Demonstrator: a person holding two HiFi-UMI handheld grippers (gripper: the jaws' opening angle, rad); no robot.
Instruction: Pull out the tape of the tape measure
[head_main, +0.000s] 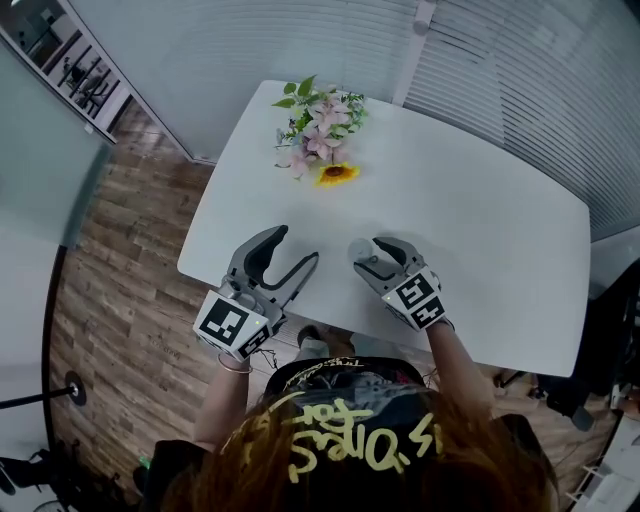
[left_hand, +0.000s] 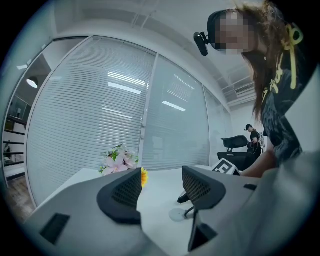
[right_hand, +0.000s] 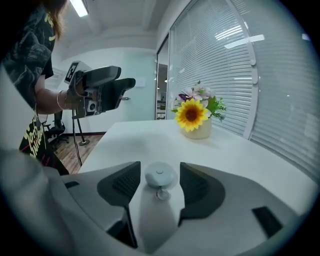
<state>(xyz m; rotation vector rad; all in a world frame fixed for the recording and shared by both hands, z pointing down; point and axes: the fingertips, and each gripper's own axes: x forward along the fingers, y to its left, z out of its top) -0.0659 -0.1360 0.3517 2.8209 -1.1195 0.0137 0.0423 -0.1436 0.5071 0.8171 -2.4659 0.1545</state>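
Roughly, by size:

Surface: white surface (head_main: 480, 200) with rounded corners, on a wood-plank floor (head_main: 110, 250), with slatted blinds (head_main: 520, 70) behind it.

Person: the person (head_main: 380, 440) stands at the surface's 6 o'clock edge in a dark shirt with yellow lettering, one tool in each hand.

Flowers: a bunch of pink flowers (head_main: 320, 125) with one sunflower (head_main: 337, 173) stands at the surface's 12 o'clock end, well apart from both tools.

Left tool: the left tool (head_main: 297, 245) is at 9 o'clock of the right one, over the surface's near edge and lifted clear of it. Its jaws are spread wide with nothing between them (left_hand: 162, 182).

Right tool: the right tool (head_main: 368, 252) is low on the surface, jaws apart and set either side of the tape measure. A thin gap seems to show at each pad, though the wide-angle view makes contact hard to settle.

Tape measure: the small, round, pale tape measure (right_hand: 160, 176) lies flat on the surface toward 6 o'clock, between the right tool's jaws. From the left tool it shows as a pale disc (left_hand: 177, 214).

Pull tab: a small tab (right_hand: 161, 194) hangs at the case's 6 o'clock side, tape not drawn out.
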